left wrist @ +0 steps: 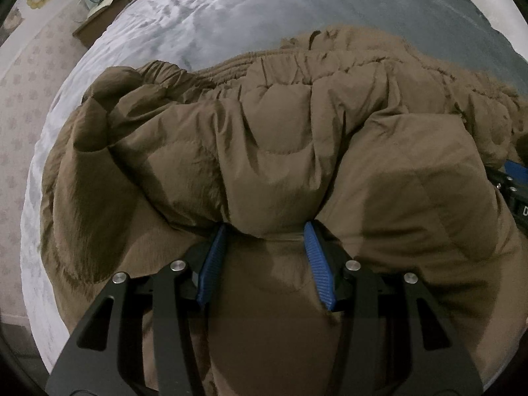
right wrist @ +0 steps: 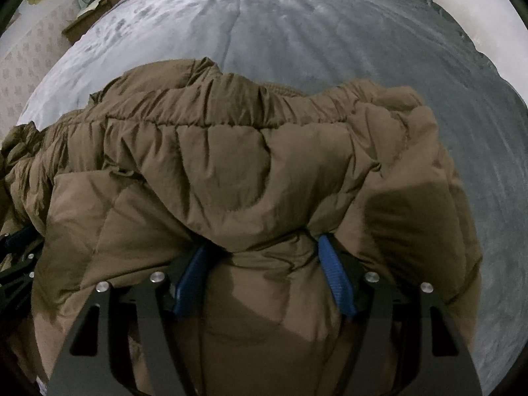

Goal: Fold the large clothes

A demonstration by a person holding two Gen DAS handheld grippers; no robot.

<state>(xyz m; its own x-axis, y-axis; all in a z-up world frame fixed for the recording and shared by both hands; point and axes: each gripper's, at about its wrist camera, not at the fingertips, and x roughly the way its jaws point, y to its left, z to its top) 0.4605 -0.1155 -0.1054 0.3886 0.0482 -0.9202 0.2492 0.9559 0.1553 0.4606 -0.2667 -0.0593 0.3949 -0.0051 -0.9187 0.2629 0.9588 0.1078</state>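
Observation:
A large brown puffer jacket [left wrist: 280, 151] lies bunched on a grey bed; it also fills the right wrist view [right wrist: 250, 171]. My left gripper [left wrist: 265, 231] has its blue fingers [left wrist: 214, 257] wide apart, with a thick fold of the jacket bulging between and over the tips. My right gripper [right wrist: 264, 247] stands the same way, its blue fingers [right wrist: 333, 270] spread around a padded fold. The fingertips of both are hidden under fabric. The right gripper shows at the right edge of the left wrist view [left wrist: 516, 178].
The grey bedspread [right wrist: 313, 33] stretches away beyond the jacket. A wooden bedside table [left wrist: 99, 23] with bags on it stands at the far left by a patterned wall [left wrist: 29, 76]. The bed's left edge [left wrist: 39, 165] is close to the jacket.

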